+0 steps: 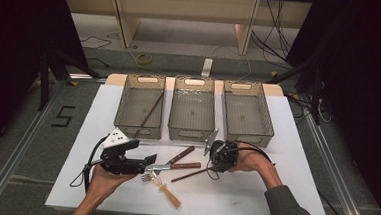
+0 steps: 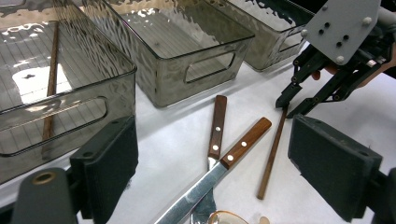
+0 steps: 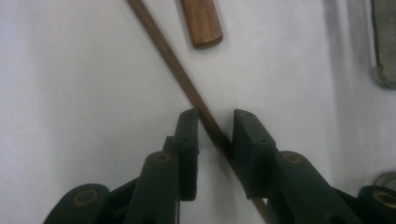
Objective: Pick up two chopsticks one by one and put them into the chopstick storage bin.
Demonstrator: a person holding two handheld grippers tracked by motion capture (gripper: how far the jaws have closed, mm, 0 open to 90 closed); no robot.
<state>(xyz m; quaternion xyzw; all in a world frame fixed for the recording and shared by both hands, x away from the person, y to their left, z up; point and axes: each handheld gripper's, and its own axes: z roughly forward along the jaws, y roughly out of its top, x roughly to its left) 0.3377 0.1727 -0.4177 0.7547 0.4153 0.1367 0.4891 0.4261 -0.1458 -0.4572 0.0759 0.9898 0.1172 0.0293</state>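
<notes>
A thin brown chopstick (image 1: 190, 175) (image 3: 163, 42) lies on the white mat. My right gripper (image 1: 213, 166) (image 3: 215, 126) points down over the chopstick's right end. Its jaws stand narrowly apart, one on each side of the stick, and a little gap shows by the pads. My left gripper (image 1: 151, 160) (image 2: 219, 158) rests low on the mat with its jaws wide open and nothing in them. Ahead of it lie two wooden-handled knives (image 1: 181, 157) (image 2: 243, 141), crossed. From the left gripper view, the right gripper (image 2: 292, 105) touches down at the far end of the chopstick (image 2: 271, 154).
Three clear grey bins stand side by side at the back: left (image 1: 121, 108), middle (image 1: 192, 135), right (image 1: 247, 137). Another chopstick (image 1: 149, 114) (image 2: 51, 79) lies in the left bin. A fork-like utensil with a pale wooden handle (image 1: 169, 195) lies near the front edge.
</notes>
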